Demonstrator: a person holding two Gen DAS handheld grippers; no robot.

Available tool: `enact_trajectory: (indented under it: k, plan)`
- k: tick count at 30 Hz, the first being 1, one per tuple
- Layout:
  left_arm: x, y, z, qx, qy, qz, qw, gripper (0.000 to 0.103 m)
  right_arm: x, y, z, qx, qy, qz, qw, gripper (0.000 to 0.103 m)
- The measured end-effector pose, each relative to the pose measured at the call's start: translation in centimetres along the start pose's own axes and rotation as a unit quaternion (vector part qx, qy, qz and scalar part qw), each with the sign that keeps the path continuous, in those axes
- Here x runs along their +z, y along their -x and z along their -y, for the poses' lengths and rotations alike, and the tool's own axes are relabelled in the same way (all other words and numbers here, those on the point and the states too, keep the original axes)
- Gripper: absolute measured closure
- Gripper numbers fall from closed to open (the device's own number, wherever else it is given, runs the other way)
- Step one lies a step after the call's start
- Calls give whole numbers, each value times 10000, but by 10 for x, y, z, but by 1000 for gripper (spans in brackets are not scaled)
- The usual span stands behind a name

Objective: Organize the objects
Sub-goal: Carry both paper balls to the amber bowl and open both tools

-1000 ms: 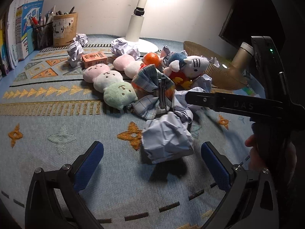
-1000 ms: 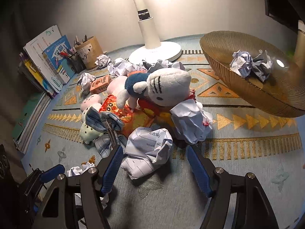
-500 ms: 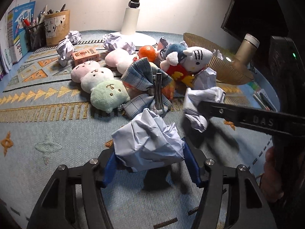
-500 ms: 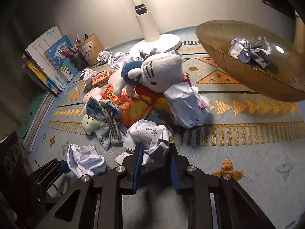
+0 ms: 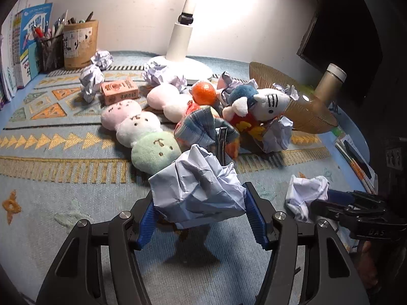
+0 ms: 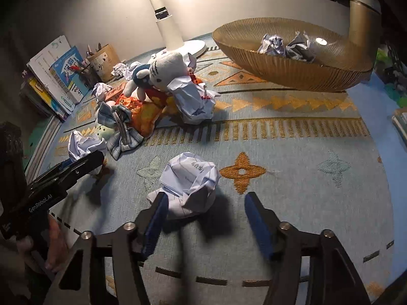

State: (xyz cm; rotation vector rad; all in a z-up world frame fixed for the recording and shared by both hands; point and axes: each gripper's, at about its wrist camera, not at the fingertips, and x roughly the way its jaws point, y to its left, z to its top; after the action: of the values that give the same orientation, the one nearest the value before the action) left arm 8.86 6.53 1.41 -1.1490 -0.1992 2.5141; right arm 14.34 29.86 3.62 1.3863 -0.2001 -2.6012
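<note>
Between the left gripper's (image 5: 198, 213) pads, 1 crumpled paper ball (image 5: 197, 185).

Patterned blue-grey rug (image 6: 292, 150) spread under everything, banded with gold triangles and stripes. Lying on it between the right fingers, nearer the left one: a crumpled paper ball (image 6: 190, 181). Beyond the fingertips: a plush heap (image 6: 155, 76), a plaid bow (image 6: 122, 129), another paper wad (image 6: 193, 99). Far right of them: a ribbed golden bowl (image 6: 292, 71). Behind: a white lamp base (image 6: 188, 47), a pen cup (image 6: 103, 61).
</note>
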Motion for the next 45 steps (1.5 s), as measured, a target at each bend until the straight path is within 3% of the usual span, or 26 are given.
enact_trajectory:
  k: [4,9,10,12,13,19,23,26,29,34,43,45]
  plan:
    - [0,4,0,-130,-19,111,9999,43,10,1,4,57,252,-12,9997,39]
    - [0,2,2,-82,-52,108,9999,43,22,-17,11,533,73,-205,9983,39]
    - [0,2,2,-76,-51,101,9999,43,22,-20,9,607,60,-242,9978,44]
    - [-1,2,2,-66,-57,86,9999,43,20,-25,6,767,52,-335,9965,66]
    - [-1,2,3,-52,-62,95,9999,43,18,-26,3,772,76,-339,9964,70]
    - [3,13,16,-14,-244,164,9996,43,16,2,-2,719,181,-31,9972,70]
    - [29,30,45,-113,-604,346,9975,43,34,45,9,424,153,526,9976,70]
    - [67,39,73,-307,-875,513,9944,43,60,81,31,-180,-6,1158,9931,70]
    - [113,30,104,-655,-912,590,9919,43,88,98,65,-691,-578,1561,9836,70]
    - [162,-25,149,-1048,-788,206,9912,43,117,80,119,-793,-1461,1573,9735,70]
    - [166,-79,176,-866,-977,31,9914,43,134,43,139,-769,-1587,1332,9753,70]
    - [167,-84,178,-792,-1029,94,9915,39,137,38,143,-849,-1610,1351,9740,69]
